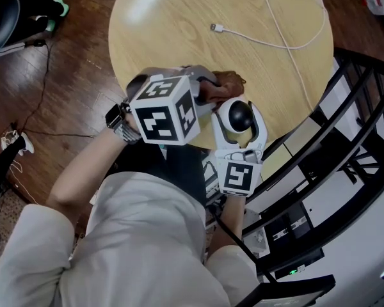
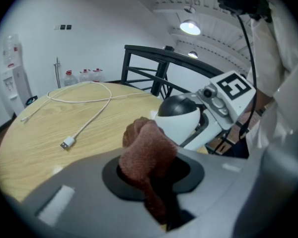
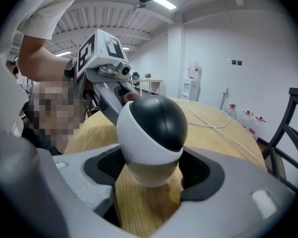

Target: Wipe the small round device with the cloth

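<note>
The small round device (image 1: 238,121) is a white ball with a black face, standing near the table's front edge. My right gripper (image 3: 152,175) is shut on the device (image 3: 151,130), its jaws round the white base. The brown cloth (image 2: 148,155) is bunched between the jaws of my left gripper (image 2: 151,180), which is shut on it. The cloth's (image 1: 220,86) free end touches the left side of the device (image 2: 180,120). In the head view the left gripper (image 1: 208,93) comes in from the left, the right gripper (image 1: 238,147) from below.
A white USB cable (image 1: 283,41) loops across the far half of the round wooden table (image 1: 173,24). A black metal railing (image 1: 352,139) runs along the right side. Water bottles (image 2: 84,76) stand on the floor beyond the table.
</note>
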`<state>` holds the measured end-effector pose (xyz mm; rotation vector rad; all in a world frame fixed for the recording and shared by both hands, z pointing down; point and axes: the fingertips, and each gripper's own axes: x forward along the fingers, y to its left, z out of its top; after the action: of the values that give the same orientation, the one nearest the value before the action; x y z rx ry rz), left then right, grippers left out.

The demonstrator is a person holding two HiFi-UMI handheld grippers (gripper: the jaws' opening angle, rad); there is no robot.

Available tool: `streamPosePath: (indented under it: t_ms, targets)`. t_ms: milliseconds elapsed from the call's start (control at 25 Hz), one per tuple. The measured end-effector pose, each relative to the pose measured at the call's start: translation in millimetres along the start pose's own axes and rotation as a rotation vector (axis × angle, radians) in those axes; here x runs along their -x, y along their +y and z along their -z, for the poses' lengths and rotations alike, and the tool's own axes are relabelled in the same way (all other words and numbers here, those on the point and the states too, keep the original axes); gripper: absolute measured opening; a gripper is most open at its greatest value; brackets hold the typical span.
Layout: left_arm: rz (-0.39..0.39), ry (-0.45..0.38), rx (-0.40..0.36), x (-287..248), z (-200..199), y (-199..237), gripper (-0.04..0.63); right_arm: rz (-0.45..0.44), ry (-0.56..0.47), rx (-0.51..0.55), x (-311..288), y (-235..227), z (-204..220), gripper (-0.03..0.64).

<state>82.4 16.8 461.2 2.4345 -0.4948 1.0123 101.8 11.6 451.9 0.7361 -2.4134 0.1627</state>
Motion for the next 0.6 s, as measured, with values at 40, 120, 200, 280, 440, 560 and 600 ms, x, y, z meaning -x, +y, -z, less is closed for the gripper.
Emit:
streamPosePath:
  t_ms: [40,120,200,280,440,560,600]
  targets:
    - [0.006,-0.006,0.008,-1.6,1.1,1.3,0.094,0.002,0.000,-0.003,-0.1,0.1,-0.2,0.339]
    - [0.011,-0.010,0.022,-4.1,2.7,3.0,0.092,0.008,0.000,-0.008,0.1,0.1,-0.4,0.339]
    - [0.008,-0.002,0.020,-6.2,3.7,3.8,0.092,0.016,0.000,-0.011,0.5,-0.2,-0.4,0.339]
    - [-0.015,0.031,-0.040,-8.5,5.5,4.7,0.092,0.022,0.002,-0.013,0.6,-0.1,-0.1,0.339]
    - [-0.110,0.095,-0.221,-9.7,5.5,8.9,0.095,0.040,0.012,-0.017,0.8,-0.4,0.8,0.339]
    - [-0.176,0.040,-0.197,4.3,-1.1,13.4,0.095,0.107,0.035,-0.062,1.5,-0.5,2.7,0.339]
    - [-0.191,0.011,-0.168,11.2,-3.5,14.5,0.095,0.142,0.046,-0.093,2.1,-0.8,4.1,0.339]
